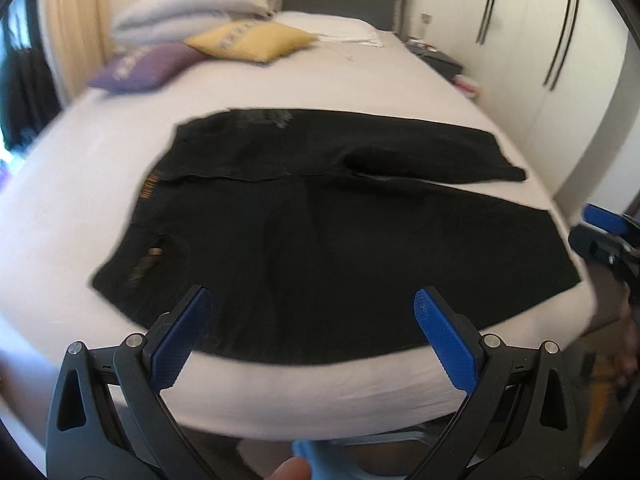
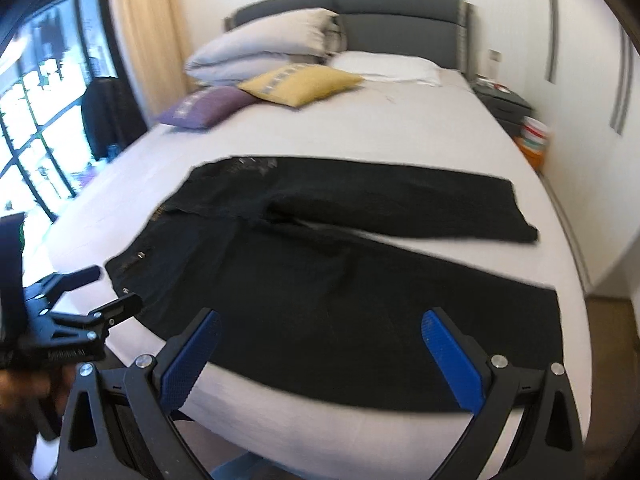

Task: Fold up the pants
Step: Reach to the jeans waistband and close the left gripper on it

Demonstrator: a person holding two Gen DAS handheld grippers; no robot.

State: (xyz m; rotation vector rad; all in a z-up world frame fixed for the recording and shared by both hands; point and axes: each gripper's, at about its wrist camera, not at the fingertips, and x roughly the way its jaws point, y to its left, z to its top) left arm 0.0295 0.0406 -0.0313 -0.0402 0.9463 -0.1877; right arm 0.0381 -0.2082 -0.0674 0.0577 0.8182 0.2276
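Black pants (image 1: 320,216) lie flat across the foot of the bed (image 1: 80,200), waistband to the left, both legs running right and spread apart. They also show in the right wrist view (image 2: 320,280). My left gripper (image 1: 314,300) is open and empty, held above the near leg by the bed's front edge. My right gripper (image 2: 320,322) is open and empty, also above the near leg. The right gripper's fingers (image 1: 600,236) show at the right edge of the left wrist view. The left gripper's fingers (image 2: 116,306) show near the waistband in the right wrist view.
A yellow cushion (image 2: 300,84), a purple cushion (image 2: 204,106) and stacked grey pillows (image 2: 260,44) lie at the bed's head. A dark nightstand (image 2: 504,104) stands on the right by white wardrobes (image 1: 560,40). A window (image 2: 36,92) and curtain are on the left.
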